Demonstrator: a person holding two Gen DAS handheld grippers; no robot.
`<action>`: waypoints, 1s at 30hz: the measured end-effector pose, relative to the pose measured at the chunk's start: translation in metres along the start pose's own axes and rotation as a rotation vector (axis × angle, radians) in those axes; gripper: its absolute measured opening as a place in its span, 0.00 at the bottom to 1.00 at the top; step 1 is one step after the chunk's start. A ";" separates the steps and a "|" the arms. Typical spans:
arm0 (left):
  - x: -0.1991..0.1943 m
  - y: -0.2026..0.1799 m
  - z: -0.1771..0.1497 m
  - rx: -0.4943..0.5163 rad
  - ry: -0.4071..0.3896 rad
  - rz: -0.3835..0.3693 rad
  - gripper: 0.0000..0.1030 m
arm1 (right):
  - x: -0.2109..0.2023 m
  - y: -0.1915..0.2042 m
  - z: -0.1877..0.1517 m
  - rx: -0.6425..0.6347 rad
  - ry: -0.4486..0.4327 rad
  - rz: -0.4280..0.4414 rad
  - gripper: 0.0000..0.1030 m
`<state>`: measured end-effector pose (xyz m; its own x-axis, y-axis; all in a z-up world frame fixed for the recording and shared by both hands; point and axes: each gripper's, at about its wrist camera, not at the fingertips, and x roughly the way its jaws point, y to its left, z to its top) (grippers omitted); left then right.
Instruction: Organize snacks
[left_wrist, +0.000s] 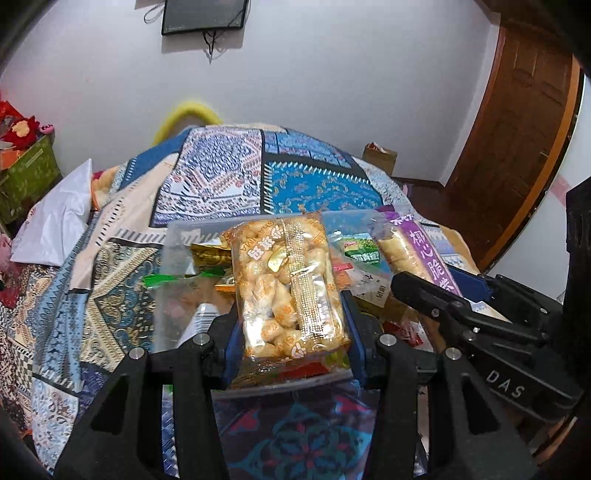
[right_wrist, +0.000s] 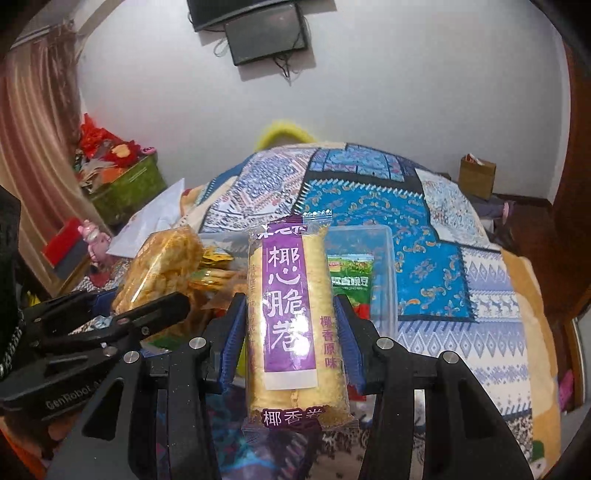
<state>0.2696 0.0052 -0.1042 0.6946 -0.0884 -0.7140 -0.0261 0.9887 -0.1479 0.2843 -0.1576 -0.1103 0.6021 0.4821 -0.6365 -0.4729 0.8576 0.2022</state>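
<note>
My left gripper (left_wrist: 290, 325) is shut on a clear bag of golden puffed snacks (left_wrist: 286, 280), which stands upright between the blue pads. My right gripper (right_wrist: 290, 332) is shut on a long pack of wafer rolls with a purple label (right_wrist: 291, 325), also upright. Each gripper shows in the other's view: the right gripper (left_wrist: 436, 291) with the purple pack (left_wrist: 417, 254) at the right, the left gripper (right_wrist: 147, 314) with the golden bag (right_wrist: 162, 266) at the left. Behind both packs lies a clear plastic box (right_wrist: 384, 258) holding several snack packets, one of them a green pea bag (right_wrist: 349, 280).
The box rests on a bed under a blue patterned quilt (left_wrist: 221, 177). A white plastic bag (left_wrist: 59, 221) lies at the quilt's left. A green carton (left_wrist: 26, 177) with red items stands at far left. A brown paper bag (right_wrist: 476, 177) and a wooden door (left_wrist: 517, 140) are at right.
</note>
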 end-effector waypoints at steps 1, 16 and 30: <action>0.004 0.000 0.000 -0.004 0.006 0.003 0.45 | 0.003 -0.001 -0.001 0.001 0.006 -0.006 0.42; 0.003 0.010 0.001 -0.045 0.015 -0.027 0.58 | -0.004 -0.011 0.003 0.020 0.011 -0.013 0.55; -0.160 -0.013 0.003 0.053 -0.323 -0.032 0.58 | -0.129 0.023 0.014 -0.063 -0.221 0.008 0.55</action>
<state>0.1609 0.0072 0.0145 0.8870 -0.0845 -0.4540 0.0305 0.9917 -0.1250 0.2052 -0.1971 -0.0130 0.7213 0.5224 -0.4547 -0.5135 0.8440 0.1551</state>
